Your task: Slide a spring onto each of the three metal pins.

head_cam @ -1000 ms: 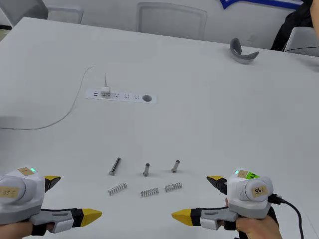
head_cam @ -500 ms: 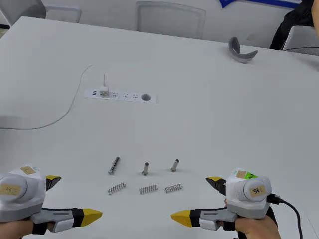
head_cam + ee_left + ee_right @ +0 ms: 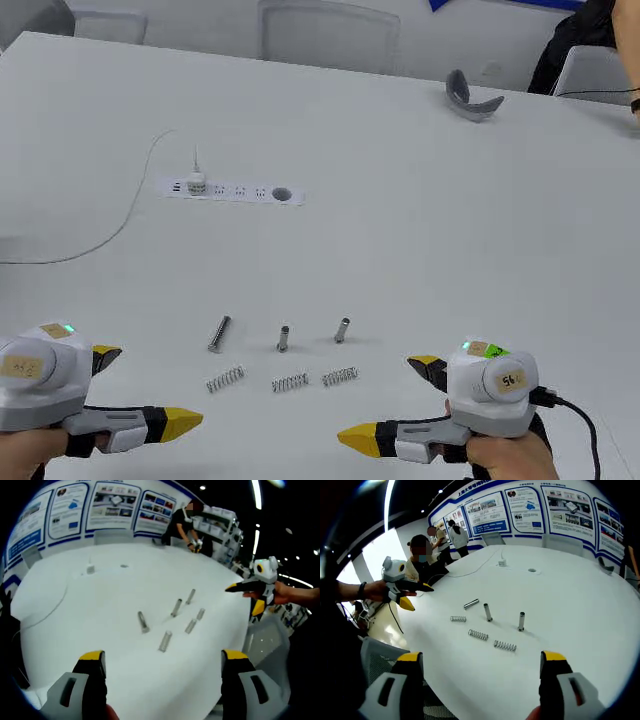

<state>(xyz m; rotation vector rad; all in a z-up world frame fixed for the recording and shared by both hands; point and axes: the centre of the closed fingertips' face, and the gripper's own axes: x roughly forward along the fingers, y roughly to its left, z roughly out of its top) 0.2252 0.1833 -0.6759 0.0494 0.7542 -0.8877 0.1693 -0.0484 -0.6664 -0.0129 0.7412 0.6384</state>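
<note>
My left gripper [image 3: 148, 388] and right gripper [image 3: 385, 400]: jaws wide, empty. Ahead, between them: 3 silvery metal pins [image 3: 283, 338], 1 lying, 2 upright. Nearer my grippers: 3 thin coiled springs [image 3: 290, 382] lying in a row.

Head view, 8 o'clock: left gripper [image 3: 145, 388] cut by the left and bottom edges. At 5 o'clock, right gripper [image 3: 390, 400] cropped along its lower part by the bottom edge. White cable [image 3: 120, 225] lost off the 9 o'clock edge; chair [image 3: 320, 30] clipped at 12. Left gripper view, toward 4 o'clock: springs [image 3: 190, 626] blurred to smooth grey stubs, coils unresolved. Right gripper view, 1 o'clock: poster [image 3: 570, 505] text too small to read.
</note>
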